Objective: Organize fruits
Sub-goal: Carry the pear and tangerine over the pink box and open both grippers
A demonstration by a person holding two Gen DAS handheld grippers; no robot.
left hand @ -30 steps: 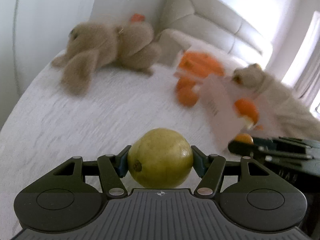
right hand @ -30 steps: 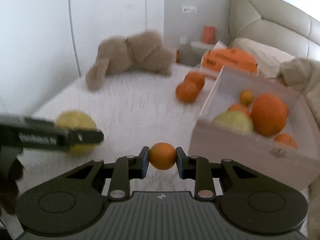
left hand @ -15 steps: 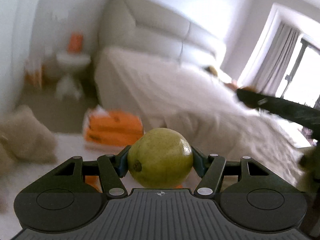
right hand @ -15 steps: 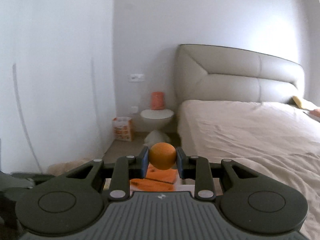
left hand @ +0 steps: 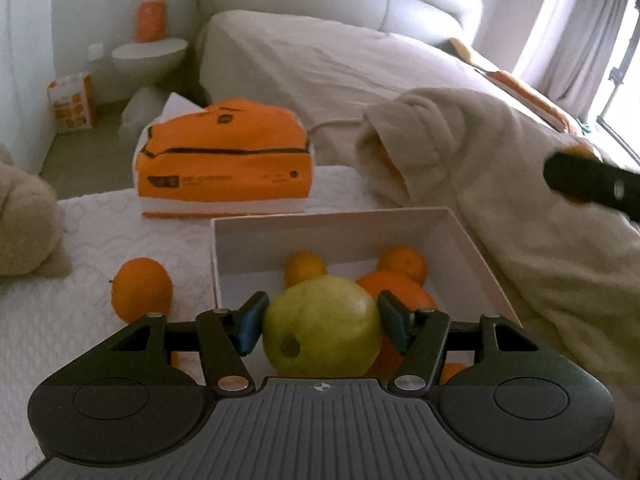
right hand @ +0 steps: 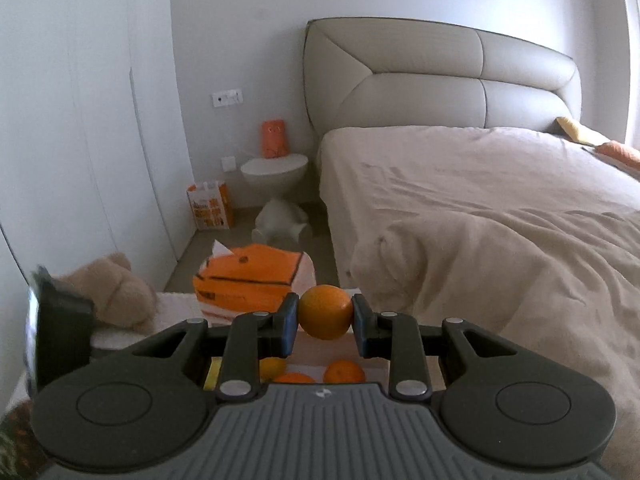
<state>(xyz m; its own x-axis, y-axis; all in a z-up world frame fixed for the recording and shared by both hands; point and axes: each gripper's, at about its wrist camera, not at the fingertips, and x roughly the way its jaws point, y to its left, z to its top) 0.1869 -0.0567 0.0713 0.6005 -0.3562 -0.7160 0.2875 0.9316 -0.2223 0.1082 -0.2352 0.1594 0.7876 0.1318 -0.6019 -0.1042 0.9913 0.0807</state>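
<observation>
Grippers both loaded. We see the left gripper (left hand: 322,326) clamped on a yellow-green fruit (left hand: 320,330), pads pressed on both sides, held over the near end of a white box (left hand: 332,232). Inside the box: three oranges (left hand: 402,262) w/ more partly hidden behind the fruit. One loose orange (left hand: 142,288) sits on the white mat (left hand: 100,224), just left of the box. Orange bag (left hand: 224,156) stands at the far side of the box; beige blanket (left hand: 480,152) hangs off the bed to the right. The right gripper (right hand: 325,322) is clamped on a small orange (right hand: 326,312), above the box w/ fruit showing below it. Plush toy (right hand: 108,288) lies far left on the mat.
</observation>
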